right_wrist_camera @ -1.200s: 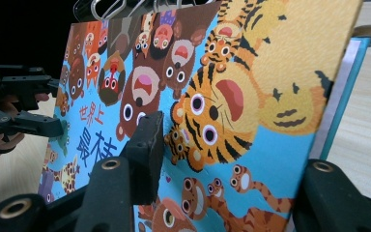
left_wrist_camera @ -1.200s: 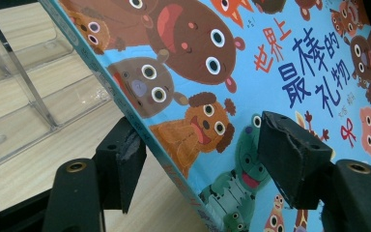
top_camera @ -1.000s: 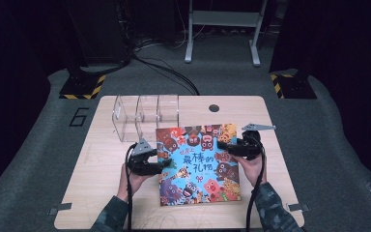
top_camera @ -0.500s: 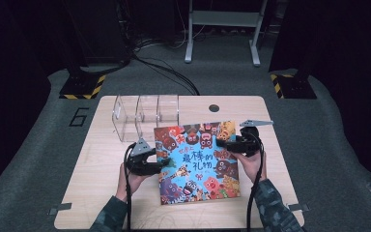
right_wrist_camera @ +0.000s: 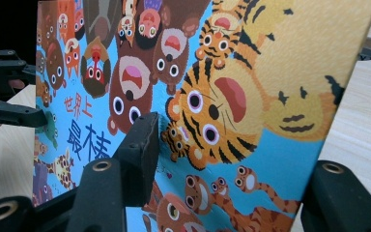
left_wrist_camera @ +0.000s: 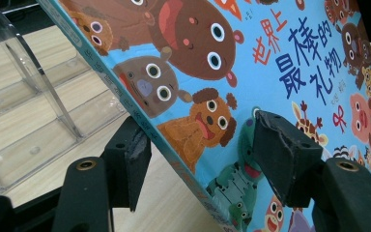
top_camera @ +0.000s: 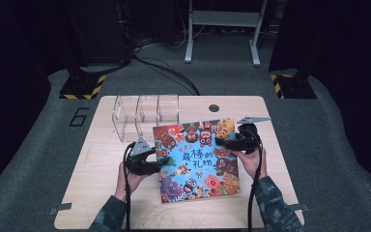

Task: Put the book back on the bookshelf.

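A colourful picture book [top_camera: 195, 159] with cartoon animals on its blue cover hangs tilted over the wooden table [top_camera: 92, 193]. My left gripper [top_camera: 160, 162] clamps its spine edge. In the left gripper view, one jaw of that gripper [left_wrist_camera: 203, 150] is behind the book [left_wrist_camera: 270, 58] and the other is on the cover. My right gripper [top_camera: 221, 142] holds the opposite edge near the far corner. In the right gripper view, that gripper [right_wrist_camera: 232, 159] has one jaw on the cover of the book [right_wrist_camera: 232, 96] and the other behind it.
A clear plastic organizer [top_camera: 145, 116] with upright dividers stands just behind the book's far left corner, close in the left gripper view [left_wrist_camera: 29, 121]. A round cable hole [top_camera: 214, 108] sits near the table's far edge. Cables and stands are on the floor beyond the table.
Both grippers have raised the book and carried it a little away from the person, toward the organizer. It is now more tilted.
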Tool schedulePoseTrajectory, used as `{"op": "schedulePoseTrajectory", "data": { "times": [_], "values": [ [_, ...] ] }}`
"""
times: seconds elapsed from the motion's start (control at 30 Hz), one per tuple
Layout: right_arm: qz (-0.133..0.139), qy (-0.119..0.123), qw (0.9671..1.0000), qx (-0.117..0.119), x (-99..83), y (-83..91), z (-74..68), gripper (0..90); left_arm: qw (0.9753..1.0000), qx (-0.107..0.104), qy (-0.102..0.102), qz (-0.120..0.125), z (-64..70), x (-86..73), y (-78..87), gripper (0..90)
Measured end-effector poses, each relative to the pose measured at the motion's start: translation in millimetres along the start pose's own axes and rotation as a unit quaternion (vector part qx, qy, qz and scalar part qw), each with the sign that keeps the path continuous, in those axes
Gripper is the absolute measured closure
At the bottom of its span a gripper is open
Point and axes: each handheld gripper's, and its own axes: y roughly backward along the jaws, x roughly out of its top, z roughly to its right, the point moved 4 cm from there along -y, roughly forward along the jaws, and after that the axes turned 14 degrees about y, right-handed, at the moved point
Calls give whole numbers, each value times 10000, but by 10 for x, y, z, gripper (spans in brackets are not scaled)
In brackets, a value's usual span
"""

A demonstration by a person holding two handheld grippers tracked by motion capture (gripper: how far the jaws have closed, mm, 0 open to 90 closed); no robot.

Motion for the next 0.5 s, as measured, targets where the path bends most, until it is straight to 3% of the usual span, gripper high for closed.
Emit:
{"op": "schedulePoseTrajectory", "data": {
  "times": [0.5],
  "values": [
    [-85, 114, 9999, -18, 93, -1, 25, 449, 9999, 78, -149, 39, 26, 31, 58, 418]
  ]
}}
